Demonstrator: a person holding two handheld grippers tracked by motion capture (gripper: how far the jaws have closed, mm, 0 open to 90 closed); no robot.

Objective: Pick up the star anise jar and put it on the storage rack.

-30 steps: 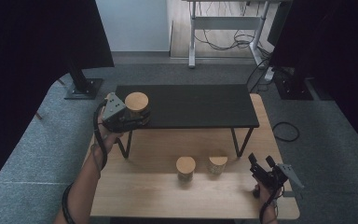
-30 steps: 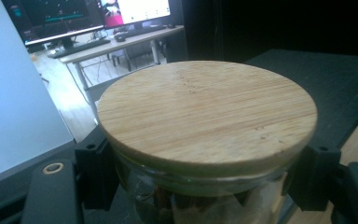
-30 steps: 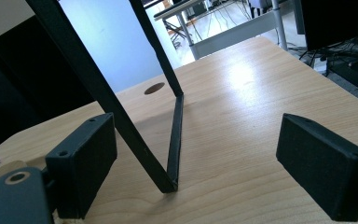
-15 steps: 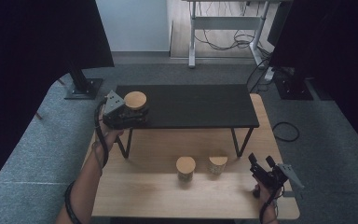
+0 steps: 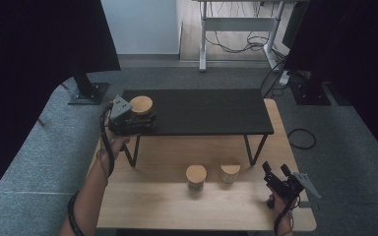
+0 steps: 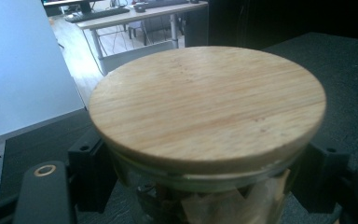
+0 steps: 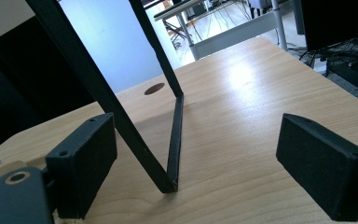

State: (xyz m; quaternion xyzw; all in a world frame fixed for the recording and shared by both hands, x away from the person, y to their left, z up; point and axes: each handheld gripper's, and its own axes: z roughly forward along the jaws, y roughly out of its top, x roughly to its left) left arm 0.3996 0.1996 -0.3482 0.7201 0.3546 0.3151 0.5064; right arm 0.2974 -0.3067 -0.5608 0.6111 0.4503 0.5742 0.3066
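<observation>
Wood, glass and matt black

The jar (image 6: 205,205) is clear glass under a smooth, pale-grained wooden lid (image 6: 207,105); the shelf (image 5: 211,110) is matt black, the table (image 7: 242,107) light wood with a soft sheen.

Two spare jars, a black shelf and an office floor

Two wooden-lidded glass jars (image 5: 196,176) (image 5: 230,171) stand side by side on the light wooden table (image 5: 177,206), near its front edge. Above them spans the flat black raised shelf (image 5: 211,110) on thin metal legs (image 7: 168,140). Grey carpet (image 5: 39,162) surrounds the table; a white-framed desk (image 5: 236,34) with dangling cables stands far behind.
</observation>
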